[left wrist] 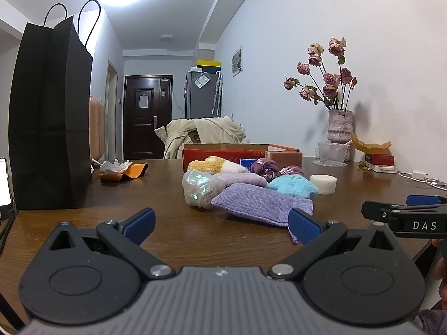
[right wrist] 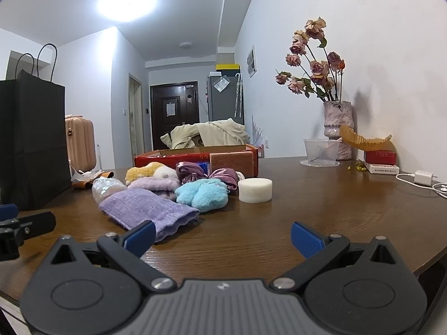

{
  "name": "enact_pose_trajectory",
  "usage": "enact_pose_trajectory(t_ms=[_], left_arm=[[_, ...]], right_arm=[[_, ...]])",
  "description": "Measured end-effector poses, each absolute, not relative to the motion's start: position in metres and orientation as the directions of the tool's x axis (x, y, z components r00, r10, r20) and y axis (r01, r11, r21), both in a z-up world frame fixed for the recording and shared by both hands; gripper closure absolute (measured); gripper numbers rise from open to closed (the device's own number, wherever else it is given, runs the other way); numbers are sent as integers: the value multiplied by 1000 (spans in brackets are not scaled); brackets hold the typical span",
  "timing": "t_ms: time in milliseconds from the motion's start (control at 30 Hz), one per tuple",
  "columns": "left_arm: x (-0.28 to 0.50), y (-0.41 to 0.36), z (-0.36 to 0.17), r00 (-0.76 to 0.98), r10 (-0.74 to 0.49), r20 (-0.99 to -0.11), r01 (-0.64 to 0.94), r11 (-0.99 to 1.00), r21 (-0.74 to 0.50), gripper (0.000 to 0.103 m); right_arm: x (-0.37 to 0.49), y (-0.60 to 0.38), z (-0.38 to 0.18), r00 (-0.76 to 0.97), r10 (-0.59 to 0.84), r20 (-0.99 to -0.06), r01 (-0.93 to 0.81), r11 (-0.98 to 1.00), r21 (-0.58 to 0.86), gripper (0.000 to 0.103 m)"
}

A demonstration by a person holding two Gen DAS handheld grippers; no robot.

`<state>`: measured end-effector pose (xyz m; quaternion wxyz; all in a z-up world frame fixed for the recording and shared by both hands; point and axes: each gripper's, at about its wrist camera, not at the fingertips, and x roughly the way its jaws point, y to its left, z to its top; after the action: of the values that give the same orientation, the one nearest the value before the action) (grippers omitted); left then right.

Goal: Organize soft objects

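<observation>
A heap of soft things lies mid-table: a purple woven pouch (left wrist: 259,205) (right wrist: 148,209), a blue plush (left wrist: 293,185) (right wrist: 202,194), a lilac fluffy cloth (right wrist: 152,184), a yellow-white plush (left wrist: 215,166) (right wrist: 151,170), purple satin scrunchies (left wrist: 268,167) (right wrist: 206,175), and a clear bag with a shiny item (left wrist: 199,188) (right wrist: 107,187). A white round sponge (left wrist: 323,184) (right wrist: 255,190) sits to their right. Behind stands an open red cardboard box (left wrist: 240,153) (right wrist: 195,157). My left gripper (left wrist: 222,223) is open, just short of the pouch. My right gripper (right wrist: 223,237) is open over bare wood.
A tall black paper bag (left wrist: 50,117) (right wrist: 30,142) stands at the left. A vase of dried roses (left wrist: 339,125) (right wrist: 336,128), a clear plastic cup (right wrist: 321,150), small boxes (right wrist: 381,162) and a white charger with cable (right wrist: 423,178) line the right wall. A phone (left wrist: 4,181) leans far left.
</observation>
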<state>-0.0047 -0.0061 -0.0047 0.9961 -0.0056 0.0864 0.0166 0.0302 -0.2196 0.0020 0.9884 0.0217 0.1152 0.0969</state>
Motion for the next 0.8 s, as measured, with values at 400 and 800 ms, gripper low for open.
enact_pose_trajectory(t_ms=[400,800], left_arm=[[22,-11,-1,980,-8,-197,2,999,-32,0],[127,13,35,824,-123,-552,66,990,-121,9]], right_arm=[[54,-224,6,960,168,-223,-151,984,92,0],[124,-203,28,823,383,-420,-300,920,253,16]])
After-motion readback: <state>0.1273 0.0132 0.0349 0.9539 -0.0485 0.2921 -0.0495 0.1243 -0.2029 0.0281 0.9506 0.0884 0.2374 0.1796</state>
